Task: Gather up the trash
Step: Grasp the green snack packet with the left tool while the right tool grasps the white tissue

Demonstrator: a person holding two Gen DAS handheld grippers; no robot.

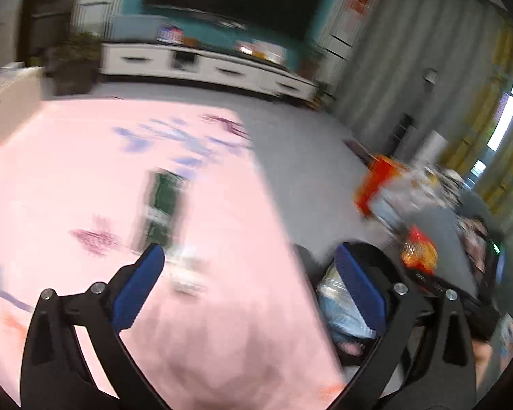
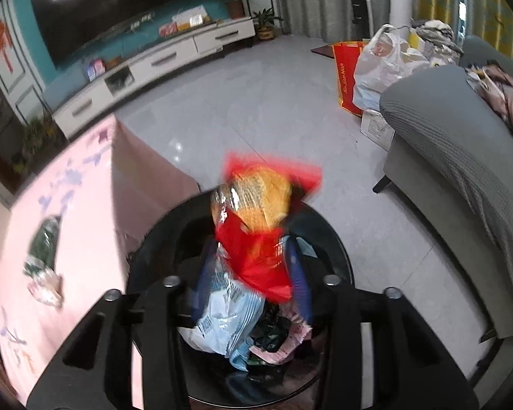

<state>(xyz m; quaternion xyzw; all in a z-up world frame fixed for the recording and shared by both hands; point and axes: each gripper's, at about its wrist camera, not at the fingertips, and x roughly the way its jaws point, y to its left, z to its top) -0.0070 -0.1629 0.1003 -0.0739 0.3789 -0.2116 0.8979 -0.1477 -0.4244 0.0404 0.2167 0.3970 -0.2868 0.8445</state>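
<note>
left wrist view
left tongs (image 1: 249, 283): spread wide, nothing between the blue pads; blurred frame.
desk (image 1: 68, 188): pink cloth with purple and blue prints, filling the left and near part; its right edge runs from the far middle down to the near right, with bare grey floor (image 1: 307, 157) beyond.
trash on desk: one green wrapper (image 1: 164, 205) far of the left pad; one pale crumpled piece (image 1: 188, 273) just beside that pad.
bin (image 1: 345, 307): right of the desk edge, partly behind the right pad, a light blue wrapper showing inside.
red and yellow wrapper (image 1: 417, 249): right of the bin.

right wrist view
right tongs (image 2: 253, 283): partly spread; the red and yellow wrapper (image 2: 256, 218) sits between the blue pads over the bin, blurred; cannot tell if the pads press it.
bin (image 2: 338, 249): round, black, near centre; holds one light blue wrapper (image 2: 225, 314), one pink, some dark pieces.
desk (image 2: 85, 212): left; its corner just beside the bin rim; two pieces on it.
open room: clear floor (image 2: 256, 102) far of the bin; grey sofa (image 2: 461, 157) right.
</note>
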